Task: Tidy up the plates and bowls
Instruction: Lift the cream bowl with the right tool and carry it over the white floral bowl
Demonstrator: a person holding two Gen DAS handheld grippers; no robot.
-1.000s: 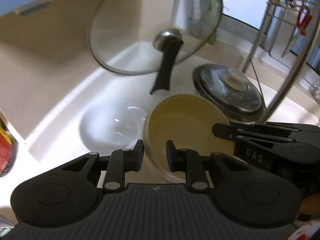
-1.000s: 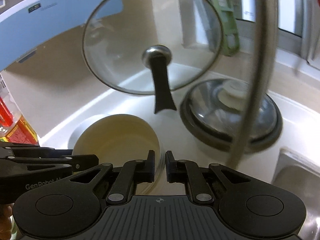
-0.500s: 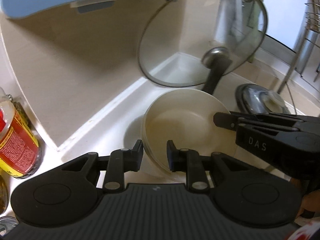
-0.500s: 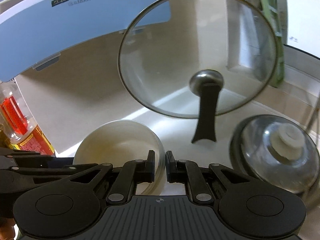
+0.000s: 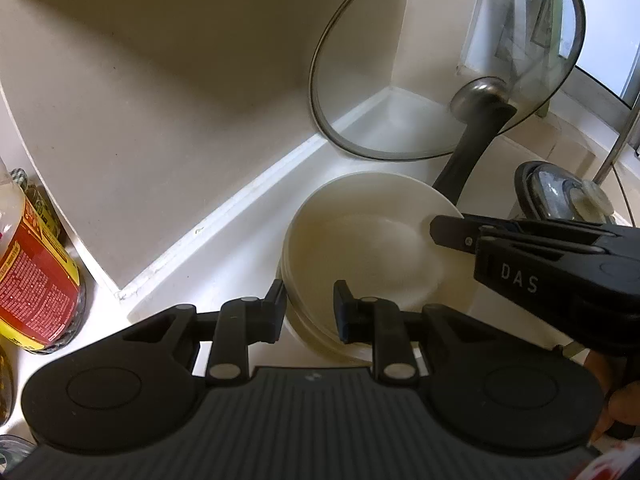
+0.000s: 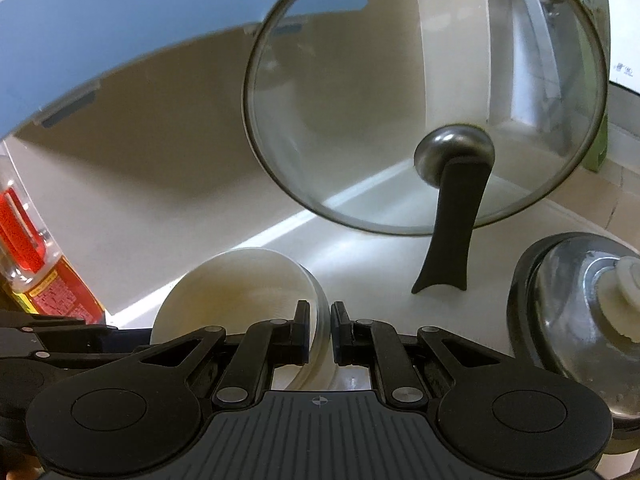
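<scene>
Both my left tongs (image 5: pixel 310 306) and right tongs (image 6: pixel 320 330) are clamped on opposite rims of the cream bowl (image 5: pixel 360 248), which a second ago sat beside a clear bowl and is now nested at centre frame on the desk (image 5: pixel 224 248); releasing seems next.

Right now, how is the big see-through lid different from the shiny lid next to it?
The glass lid stands on edge, propped up; the metal lid lies flat on the counter. You can see through the glass lid; the metal lid is shiny and solid. The glass lid has a long black handle; the metal lid has a white knob. Both are round.
</scene>
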